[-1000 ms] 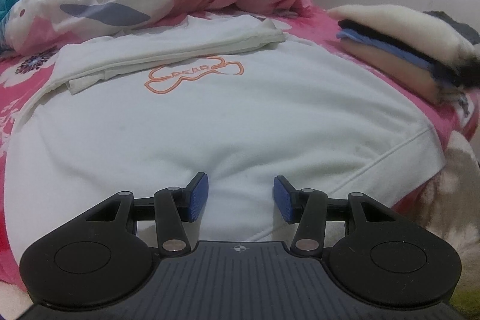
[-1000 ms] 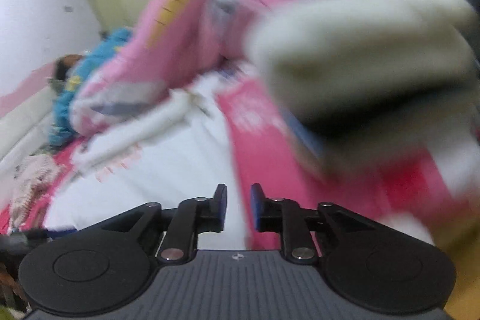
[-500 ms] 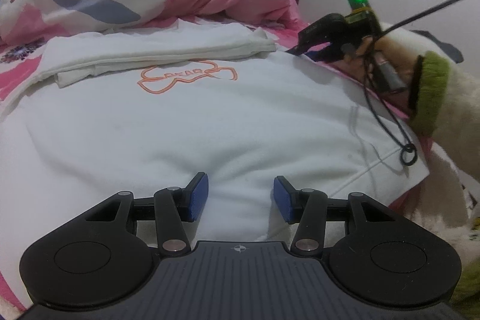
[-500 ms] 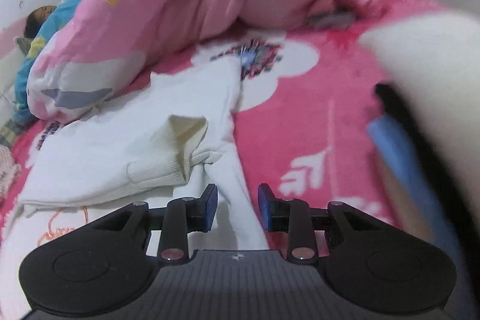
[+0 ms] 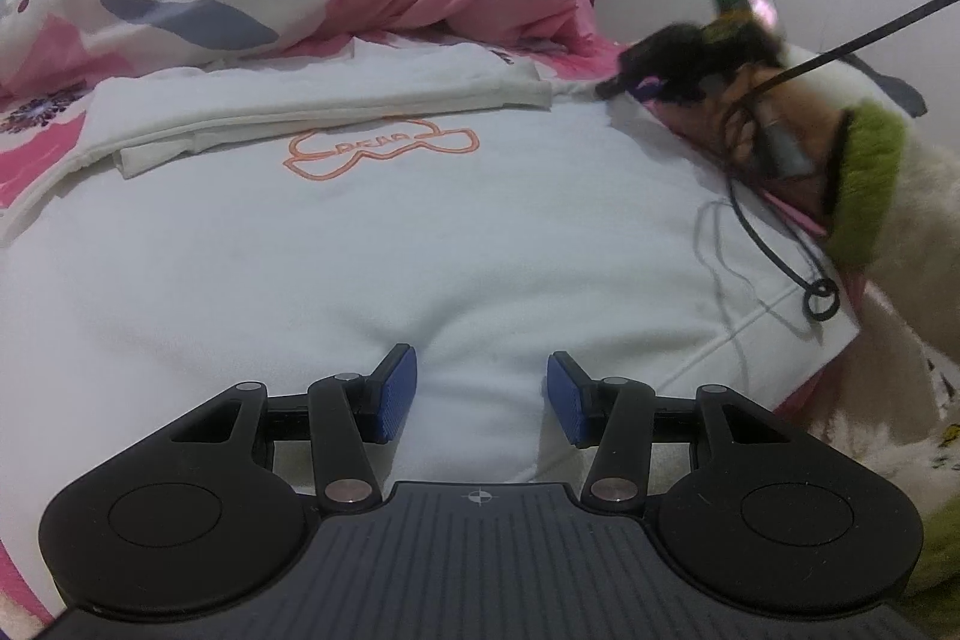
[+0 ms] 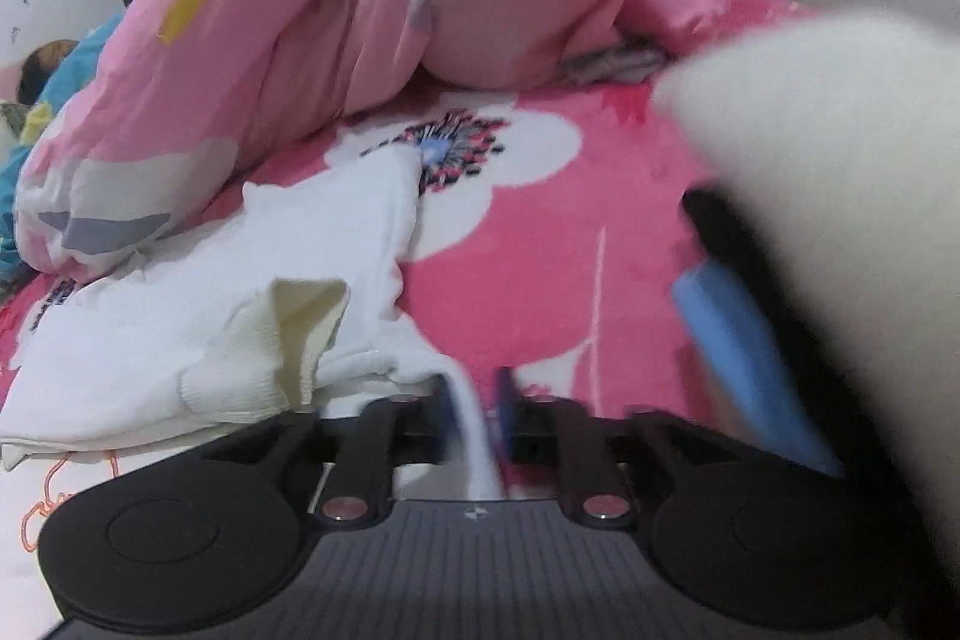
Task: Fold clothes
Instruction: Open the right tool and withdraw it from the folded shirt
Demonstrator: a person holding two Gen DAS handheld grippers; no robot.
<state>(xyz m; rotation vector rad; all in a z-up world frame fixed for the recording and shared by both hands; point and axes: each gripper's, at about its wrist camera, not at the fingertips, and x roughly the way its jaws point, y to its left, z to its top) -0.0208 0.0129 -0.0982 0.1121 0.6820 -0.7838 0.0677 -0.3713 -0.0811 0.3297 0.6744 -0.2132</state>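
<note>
The white sweatshirt (image 5: 420, 244) is spread across the bed (image 6: 540, 244), filling the middle of the left wrist view, with its orange outline print (image 5: 384, 151) above centre and one sleeve (image 5: 312, 100) laid folded across the upper part, running from left to right of the frame. Its hem runs along the lower edge, directly under the left gripper (image 5: 477, 391). That gripper's blue pads are held moderately apart and a raised hump of the hem cloth is seen between them; whether the pads press the cloth cannot be told for certain, though they appear to stand just clear of it.

The right gripper (image 6: 474, 409) is seen in the left wrist view at the upper right, at the sweatshirt's right shoulder corner. In its own view a strip of white cloth (image 6: 474, 436) rises between its blurred pads, and its jaws are opening; a firm hold is not shown.

The coming move is judged to turn on this: the garment's long axis runs from the lower edge to the top of the left view, one gripper at each end. The folded stack (image 6: 750, 340) is seen at the right.
</note>
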